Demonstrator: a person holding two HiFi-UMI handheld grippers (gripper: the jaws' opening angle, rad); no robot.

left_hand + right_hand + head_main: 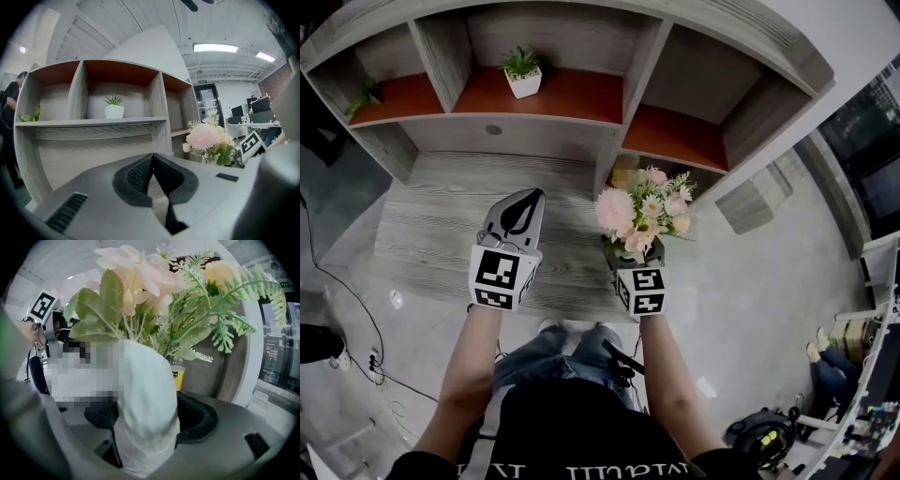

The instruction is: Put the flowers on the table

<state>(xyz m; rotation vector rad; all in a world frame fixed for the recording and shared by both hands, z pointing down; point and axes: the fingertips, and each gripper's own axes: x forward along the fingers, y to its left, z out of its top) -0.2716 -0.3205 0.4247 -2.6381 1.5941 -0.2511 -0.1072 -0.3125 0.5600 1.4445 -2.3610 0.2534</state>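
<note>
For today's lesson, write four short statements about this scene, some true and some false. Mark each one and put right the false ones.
1. The right gripper is shut on a white vase of flowers. True.
2. The left gripper holds a small potted plant. False: its jaws are together with nothing between them, and the potted plant stands on the shelf.
3. The flowers are mainly pink and cream, with green leaves. True.
4. The potted plant sits in the shelf's rightmost compartment. False: it sits in the middle compartment of the top row.
</note>
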